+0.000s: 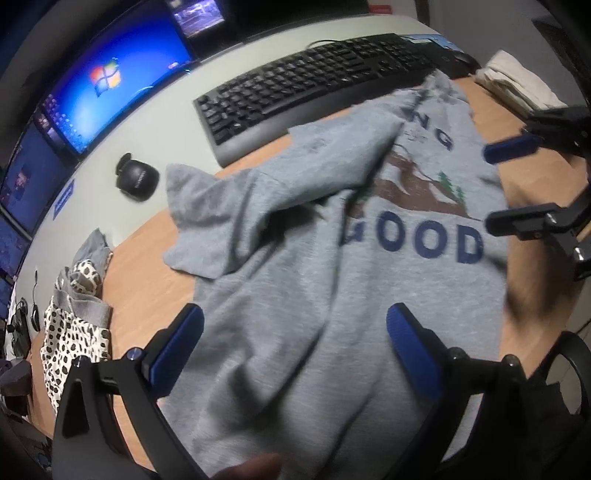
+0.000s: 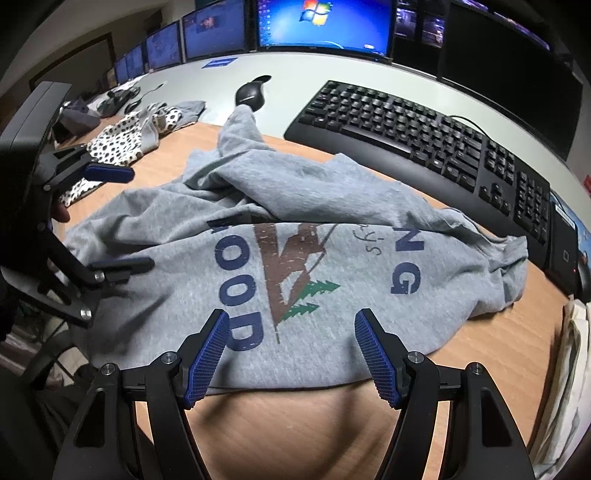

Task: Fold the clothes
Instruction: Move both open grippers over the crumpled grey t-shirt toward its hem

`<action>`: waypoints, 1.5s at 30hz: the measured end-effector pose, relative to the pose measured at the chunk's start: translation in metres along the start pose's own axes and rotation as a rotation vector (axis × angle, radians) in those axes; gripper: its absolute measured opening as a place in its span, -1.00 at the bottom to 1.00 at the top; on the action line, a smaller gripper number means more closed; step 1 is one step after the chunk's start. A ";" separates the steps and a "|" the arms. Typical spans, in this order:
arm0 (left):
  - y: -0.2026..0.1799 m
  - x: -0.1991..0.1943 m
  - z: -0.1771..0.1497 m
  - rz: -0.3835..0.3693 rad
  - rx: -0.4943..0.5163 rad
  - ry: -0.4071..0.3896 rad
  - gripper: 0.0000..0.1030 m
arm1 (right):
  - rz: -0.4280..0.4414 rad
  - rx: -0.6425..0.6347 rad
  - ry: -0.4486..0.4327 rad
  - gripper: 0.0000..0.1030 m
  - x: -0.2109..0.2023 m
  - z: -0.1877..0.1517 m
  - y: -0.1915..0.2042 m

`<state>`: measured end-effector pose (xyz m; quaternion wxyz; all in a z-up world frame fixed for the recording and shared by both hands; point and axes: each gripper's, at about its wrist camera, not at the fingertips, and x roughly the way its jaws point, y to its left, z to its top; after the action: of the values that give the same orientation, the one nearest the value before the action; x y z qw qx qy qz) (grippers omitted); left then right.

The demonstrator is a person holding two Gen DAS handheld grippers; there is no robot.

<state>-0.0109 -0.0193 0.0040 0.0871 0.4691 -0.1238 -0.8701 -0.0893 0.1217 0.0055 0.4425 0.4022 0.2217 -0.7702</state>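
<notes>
Left gripper jaws spread wide, nothing between the blue pads, hovering over the near, plain part of the grey T-shirt; cannot tell if the fingertips touch the cloth. In the right wrist view the same gripper comes in from the left edge, pads apart, over the shirt's left side. Right gripper also wide open and empty, its ribbed blue pads over the shirt's near hem by the printed letters; contact unclear. In the left wrist view it enters from the right, fingers apart, at the shirt's edge next to the word GOOD. Shirt lies crumpled on the wooden table, print side up with brown mountain, green trees and dark blue lettering, one side folded over across the top of the print, a sleeve sticking out toward the far left in the left wrist view. Shirt's far edge is just beside the black keyboard, touching or overlapping it at one corner in the left wrist view. Black mouse just beyond the sleeve tip. Spotted black-and-white garment with grey trim lies apart to the left on the table. Folded pale cloth at far right. Row of monitors behind, one showing a Windows desktop. Left wrist view is motion-blurred.
</notes>
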 end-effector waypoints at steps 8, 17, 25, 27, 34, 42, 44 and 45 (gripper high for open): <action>0.020 0.015 0.011 0.054 0.053 0.013 0.95 | -0.010 0.034 0.013 0.38 0.005 -0.003 -0.011; 0.017 0.016 0.027 0.036 0.105 0.019 0.95 | -0.006 0.048 0.014 0.38 0.005 -0.006 -0.018; 0.003 0.013 0.032 0.028 0.158 0.015 0.97 | -0.020 0.057 0.005 0.38 0.000 -0.008 -0.023; 0.001 0.016 0.033 0.030 0.169 0.024 0.97 | -0.015 0.058 0.007 0.38 0.000 -0.009 -0.025; -0.002 0.028 0.039 0.043 0.206 0.055 0.97 | -0.030 0.082 0.012 0.38 0.000 -0.016 -0.037; 0.004 0.035 0.047 0.035 0.201 0.071 0.97 | -0.033 0.124 0.012 0.38 -0.002 -0.021 -0.050; 0.005 0.037 0.048 0.042 0.199 0.073 0.97 | -0.023 0.135 0.003 0.38 -0.003 -0.020 -0.053; 0.005 0.038 0.048 0.044 0.198 0.075 0.97 | -0.015 0.138 0.002 0.38 -0.004 -0.019 -0.054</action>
<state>-0.0719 -0.0277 0.0011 0.0640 0.5050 -0.2162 -0.8331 -0.1265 0.1648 -0.0032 0.4078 0.4309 0.1713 -0.7866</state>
